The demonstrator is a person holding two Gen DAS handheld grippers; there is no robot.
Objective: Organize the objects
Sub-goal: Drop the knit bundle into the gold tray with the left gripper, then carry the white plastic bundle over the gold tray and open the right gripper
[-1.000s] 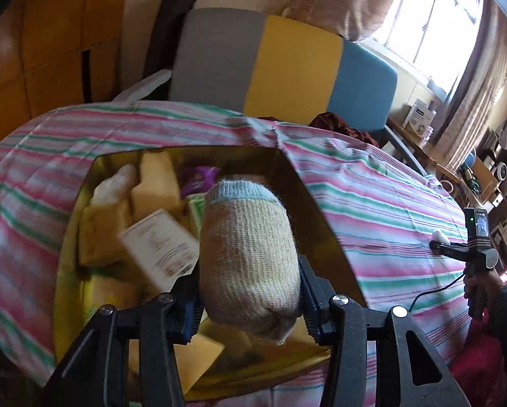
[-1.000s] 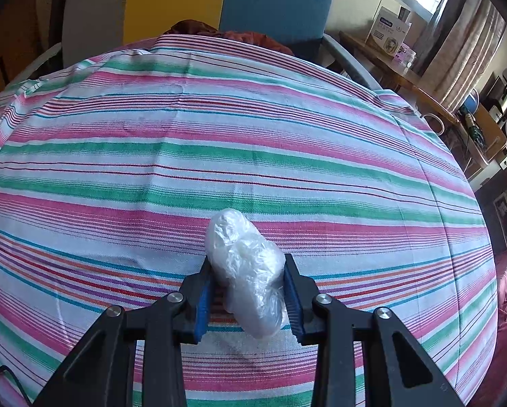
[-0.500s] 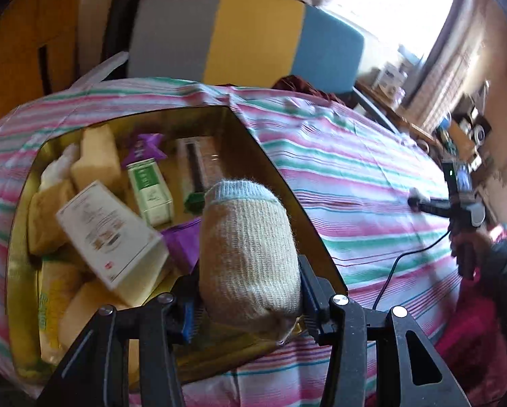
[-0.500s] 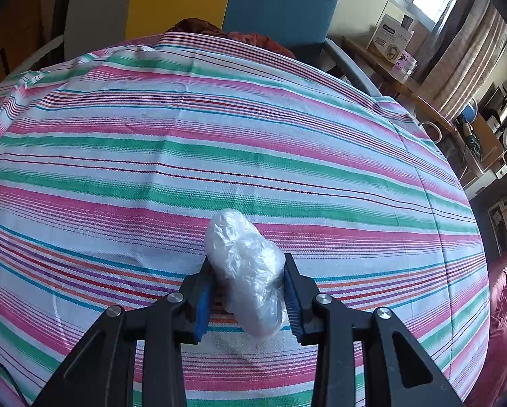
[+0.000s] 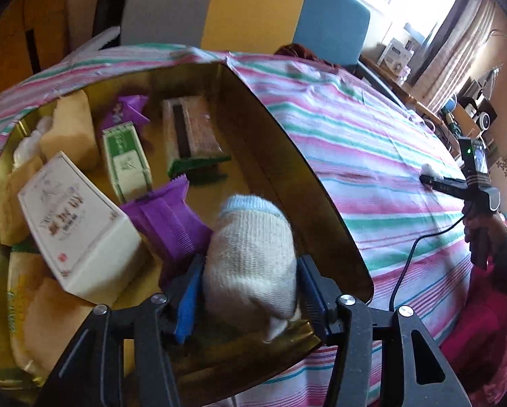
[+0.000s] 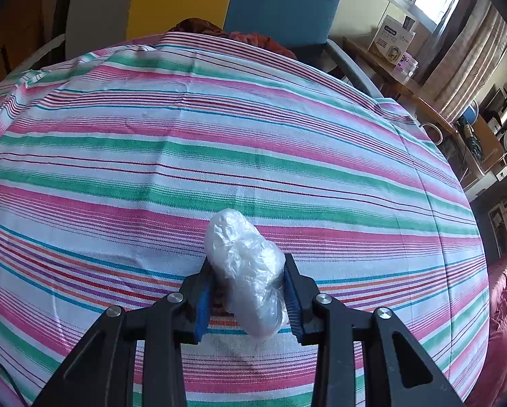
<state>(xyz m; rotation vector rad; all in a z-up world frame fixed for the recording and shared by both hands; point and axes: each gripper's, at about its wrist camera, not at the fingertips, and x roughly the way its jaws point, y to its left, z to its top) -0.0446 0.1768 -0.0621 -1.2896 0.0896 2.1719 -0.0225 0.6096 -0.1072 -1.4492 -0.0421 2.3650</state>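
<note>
Two hands busy, and the drop-off is on: over the striped cloth (image 5: 372, 156) the gold tin (image 5: 297, 156), already crowded with packets, gets one more thing. Left gripper (image 5: 250, 291) tips steeply down into its near corner with the sock (image 5: 250, 254) between the fingers; the jaws have just been opening, a gap showing on the left side, so the sock looks about freed. Next, I'd say: widen fully and lift clear. Right gripper (image 6: 248, 291) angles down above bare cloth, pinched tight on the plastic wad (image 6: 246, 264), waiting.
</note>
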